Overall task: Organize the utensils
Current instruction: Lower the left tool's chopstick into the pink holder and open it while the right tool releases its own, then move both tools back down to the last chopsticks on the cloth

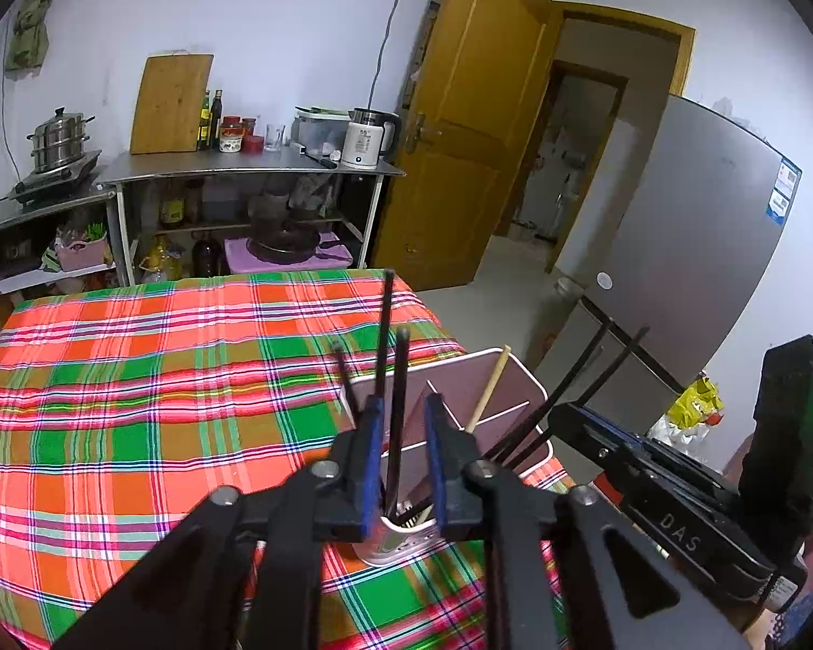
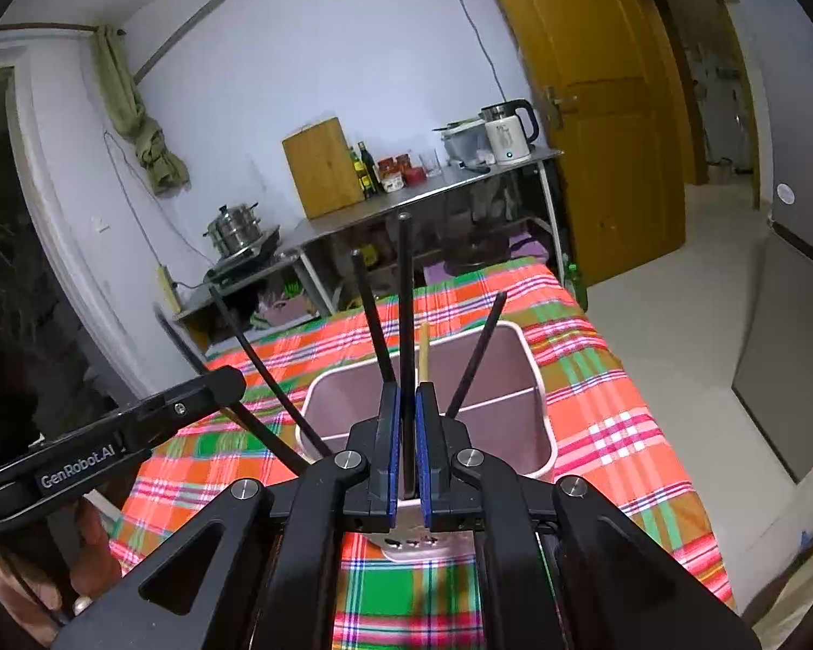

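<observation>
A kitchen table covered in a red, green and orange plaid tablecloth (image 1: 135,379) holds a pale pink utensil holder (image 2: 520,374) with an inner divider, standing near the table's right edge. Several black chopsticks stand tilted inside it, along with one pale wooden chopstick (image 1: 490,387). In the right wrist view, the right gripper (image 2: 407,433) sits directly above the holder with its blue-padded fingers (image 2: 390,433) drawn close together around a single upright black chopstick (image 2: 405,325) — the pads press against its shaft on both sides, and its lower end dips toward the holder. In the left wrist view, the left gripper (image 1: 404,455) hovers over the same holder with its blue pads standing apart; a black chopstick (image 1: 398,411) rises through the gap between them, and it is not clear whether either pad touches it. The right gripper's black body appears at the right of that view — with two more black chopsticks angled outward beside it. Behind the table stand a steel counter (image 1: 244,165) with a wooden cutting board, bottles and a white kettle, a yellow door and a grey fridge
</observation>
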Action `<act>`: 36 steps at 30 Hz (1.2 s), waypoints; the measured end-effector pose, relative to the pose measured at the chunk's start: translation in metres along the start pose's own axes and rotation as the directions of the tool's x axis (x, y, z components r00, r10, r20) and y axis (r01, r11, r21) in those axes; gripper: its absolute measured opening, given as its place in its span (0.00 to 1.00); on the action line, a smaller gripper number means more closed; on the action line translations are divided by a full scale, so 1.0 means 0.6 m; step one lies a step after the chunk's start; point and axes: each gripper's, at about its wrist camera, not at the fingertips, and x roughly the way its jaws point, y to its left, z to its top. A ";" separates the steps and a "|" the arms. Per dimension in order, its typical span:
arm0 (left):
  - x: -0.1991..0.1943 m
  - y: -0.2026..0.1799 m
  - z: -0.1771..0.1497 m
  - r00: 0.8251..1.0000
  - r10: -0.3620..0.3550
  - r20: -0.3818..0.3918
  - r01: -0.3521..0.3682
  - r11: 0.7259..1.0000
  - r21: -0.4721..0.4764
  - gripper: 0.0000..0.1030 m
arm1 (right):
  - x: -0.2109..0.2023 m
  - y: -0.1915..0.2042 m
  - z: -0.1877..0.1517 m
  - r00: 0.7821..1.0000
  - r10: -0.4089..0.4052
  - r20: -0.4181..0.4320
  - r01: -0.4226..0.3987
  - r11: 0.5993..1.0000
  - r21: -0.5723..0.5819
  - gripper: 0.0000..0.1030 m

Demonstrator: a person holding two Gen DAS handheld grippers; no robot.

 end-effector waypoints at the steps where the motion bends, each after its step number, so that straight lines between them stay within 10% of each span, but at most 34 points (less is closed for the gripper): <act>1: -0.003 0.000 0.000 1.000 -0.005 0.003 0.005 1.000 0.000 0.23 | 0.000 0.000 -0.001 1.000 0.000 -0.001 0.000 1.000 -0.003 0.06; 18: -0.084 0.027 -0.042 0.998 0.012 0.064 -0.014 1.000 0.025 0.32 | -0.068 0.037 -0.029 0.998 0.038 0.056 -0.036 0.999 -0.026 0.10; 36: -0.077 0.138 -0.206 0.994 0.088 -0.071 -0.095 0.989 -0.114 0.32 | -0.003 0.102 -0.164 0.986 0.084 -0.147 -0.097 0.992 -0.081 0.10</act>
